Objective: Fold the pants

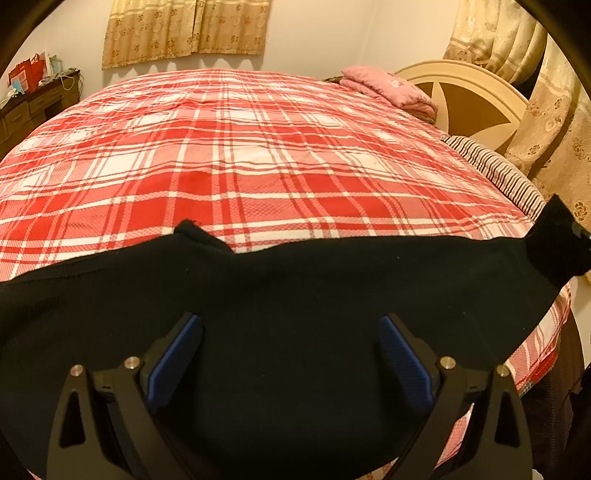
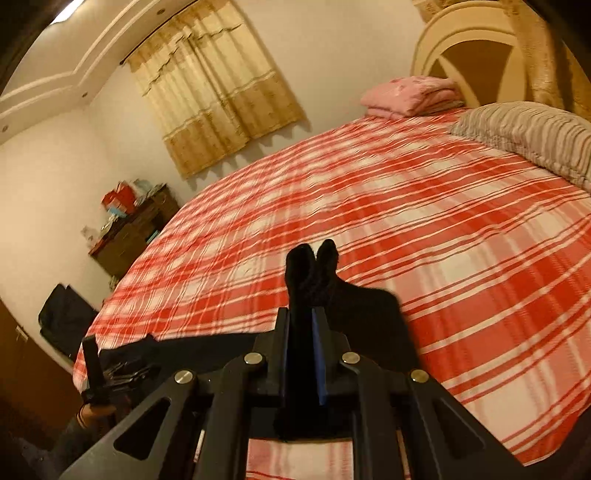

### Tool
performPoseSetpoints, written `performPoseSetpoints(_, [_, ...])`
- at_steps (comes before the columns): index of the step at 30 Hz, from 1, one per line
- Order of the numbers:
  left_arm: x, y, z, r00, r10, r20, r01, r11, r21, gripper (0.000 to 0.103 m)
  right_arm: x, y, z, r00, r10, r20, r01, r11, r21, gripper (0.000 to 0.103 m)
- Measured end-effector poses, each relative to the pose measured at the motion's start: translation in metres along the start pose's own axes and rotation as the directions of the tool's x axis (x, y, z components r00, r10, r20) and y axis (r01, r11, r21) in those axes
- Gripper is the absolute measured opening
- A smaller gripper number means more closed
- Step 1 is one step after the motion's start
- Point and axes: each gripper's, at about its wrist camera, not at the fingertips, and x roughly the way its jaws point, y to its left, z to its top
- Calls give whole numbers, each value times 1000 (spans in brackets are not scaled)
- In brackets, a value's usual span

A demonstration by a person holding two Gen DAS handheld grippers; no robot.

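The black pants lie across the near edge of the bed, on the red and white plaid cover. My left gripper is open, its blue pads spread wide just above the black cloth. My right gripper is shut on a bunched edge of the pants, which sticks up past the fingertips. In the left wrist view that lifted corner rises at the far right. The left gripper also shows at the lower left of the right wrist view.
A folded pink blanket and a striped pillow lie by the cream headboard. A dark wooden dresser with clutter stands by the left wall. Curtains hang behind the bed. A black bag is on the floor.
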Motion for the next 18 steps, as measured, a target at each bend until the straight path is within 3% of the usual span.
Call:
performPoseSetpoints(6, [-1,0,-2,1000,-3,6,3,1000,2,99,25,24,-15,997,46,-63,-48,999,-25,12])
performPoseSetpoints(18, [-2,-1,-2,1000,-1,9,1,1000,4,99,46,61,-27,988,116,-106,-122,991,-58,12])
